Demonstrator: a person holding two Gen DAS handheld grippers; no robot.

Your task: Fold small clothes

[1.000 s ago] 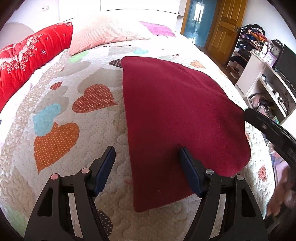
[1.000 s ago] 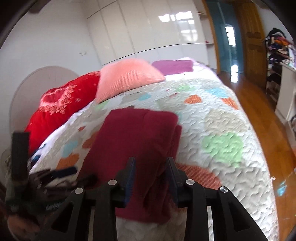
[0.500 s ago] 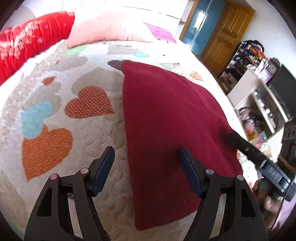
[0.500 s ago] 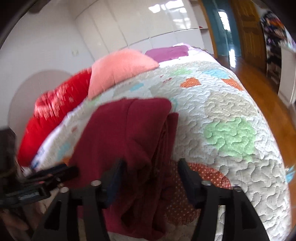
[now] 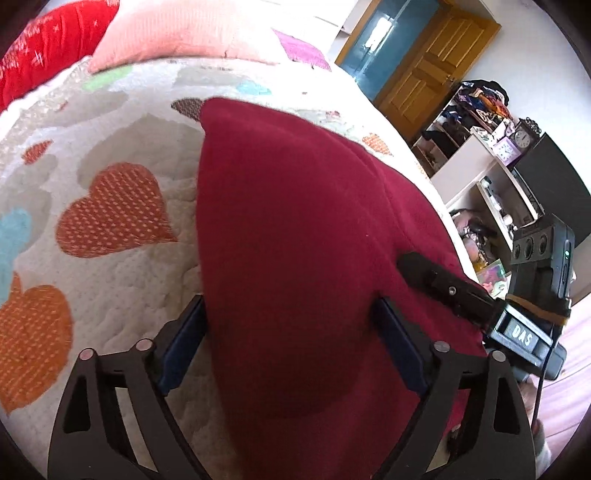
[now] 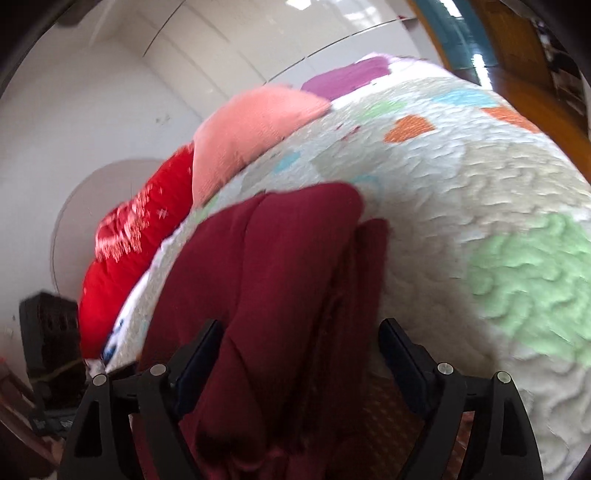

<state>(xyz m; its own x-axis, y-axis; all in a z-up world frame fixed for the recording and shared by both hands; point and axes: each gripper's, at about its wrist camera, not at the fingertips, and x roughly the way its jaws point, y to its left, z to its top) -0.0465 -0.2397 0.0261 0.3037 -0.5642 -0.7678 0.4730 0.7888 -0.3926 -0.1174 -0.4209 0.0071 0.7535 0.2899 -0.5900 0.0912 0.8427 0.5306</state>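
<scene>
Lying on the heart-patterned quilt (image 5: 122,280) of a bed, one folded maroon garment (image 5: 295,236) occupies the space between the two fingers of each gripper. Left gripper (image 5: 291,343): fingers wide apart and opening, cloth between them, pads not pressing it. Right gripper (image 6: 299,350): fingers likewise opening, straddling the garment's layered edge without clamping. Two pillows are present, one red (image 5: 48,40), one pink (image 5: 177,33). Only the left view shows the shelf unit (image 5: 491,177), the wooden door (image 5: 424,77) and the right gripper itself.
</scene>
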